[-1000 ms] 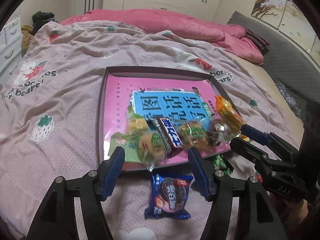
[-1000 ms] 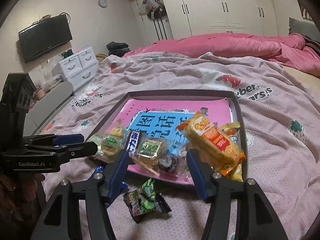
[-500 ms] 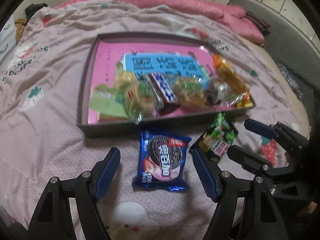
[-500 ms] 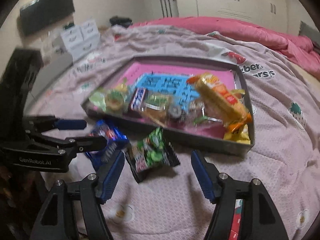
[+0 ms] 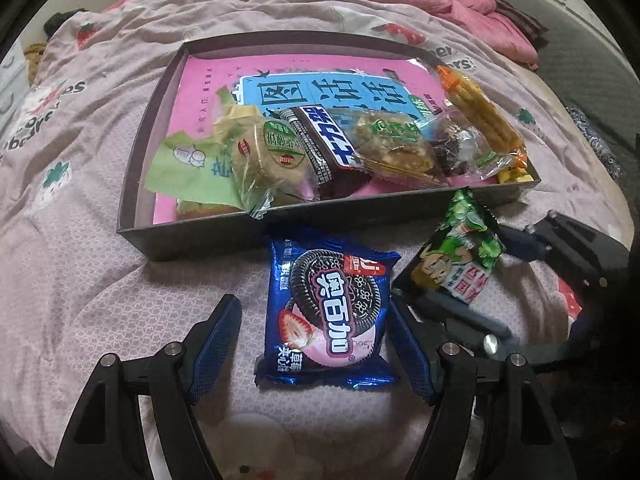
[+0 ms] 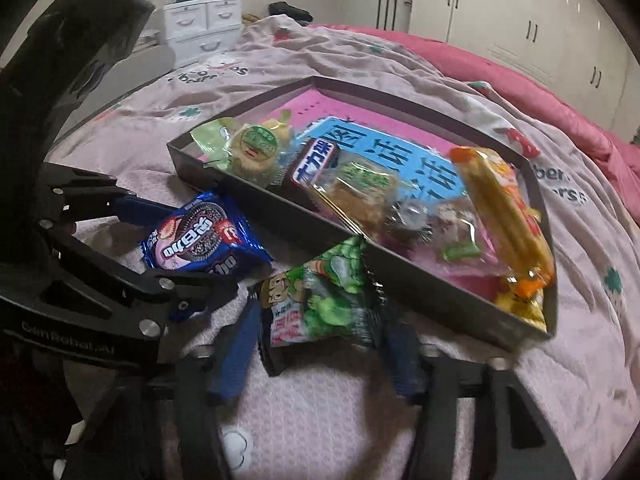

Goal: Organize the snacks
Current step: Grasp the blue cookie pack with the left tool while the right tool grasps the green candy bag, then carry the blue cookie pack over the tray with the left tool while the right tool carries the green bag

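Two hand-held grippers point down at a bed covered in a pink strawberry-print sheet (image 5: 100, 264). The left gripper (image 5: 316, 340) straddles a blue cookie packet (image 5: 326, 316) lying flat on the sheet; its jaws are closing, the right pad close against the packet's edge, the left pad still clear of it. The right gripper (image 6: 320, 332) is closing around a green snack packet (image 6: 320, 296); motion blur hides whether its pads press it yet. Just beyond both grippers sits a shallow dark tray (image 5: 208, 236) with a pink and blue book inside, mostly covered by wrapped snacks (image 5: 360, 140). The snacks overlap, so their edges are hard to separate. Farther off lie a pink quilt (image 6: 520, 88), white wardrobes (image 6: 520, 12) and a small white drawer unit (image 6: 204, 20), all dim.
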{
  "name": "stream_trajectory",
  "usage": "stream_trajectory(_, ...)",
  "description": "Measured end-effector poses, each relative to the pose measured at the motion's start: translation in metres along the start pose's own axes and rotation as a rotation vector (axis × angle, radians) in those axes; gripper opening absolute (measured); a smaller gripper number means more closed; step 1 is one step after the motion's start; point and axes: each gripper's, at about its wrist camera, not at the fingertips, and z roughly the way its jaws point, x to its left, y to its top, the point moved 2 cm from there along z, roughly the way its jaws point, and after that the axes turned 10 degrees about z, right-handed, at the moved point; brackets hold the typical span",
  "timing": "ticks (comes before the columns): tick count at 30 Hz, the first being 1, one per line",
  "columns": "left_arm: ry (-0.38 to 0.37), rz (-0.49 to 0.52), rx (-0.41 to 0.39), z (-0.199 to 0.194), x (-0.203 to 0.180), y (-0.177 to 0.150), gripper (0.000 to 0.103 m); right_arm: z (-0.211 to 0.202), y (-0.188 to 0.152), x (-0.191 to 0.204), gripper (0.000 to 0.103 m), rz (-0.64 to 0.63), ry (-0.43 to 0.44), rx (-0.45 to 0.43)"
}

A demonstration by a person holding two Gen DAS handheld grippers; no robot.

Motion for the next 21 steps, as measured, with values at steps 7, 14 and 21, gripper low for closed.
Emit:
stream_trajectory(7,0.021,0.023,0.004,0.0,-0.003,0.003,0.052,-0.009,0.001,-0.006,0.034,0.049,0.027,0.005)
stream_trajectory(14,-0.023,-0.023,-0.015,-0.012,0.0,0.002,0.051,-0.022,-0.001,-0.027,0.033,0.168,0.055,0.013)
stream_trajectory(21,-0.036,-0.043,-0.071,-0.04,0.0,0.004,0.051,-0.047,-0.001,-0.042,0.033,0.269,0.097,-0.026)
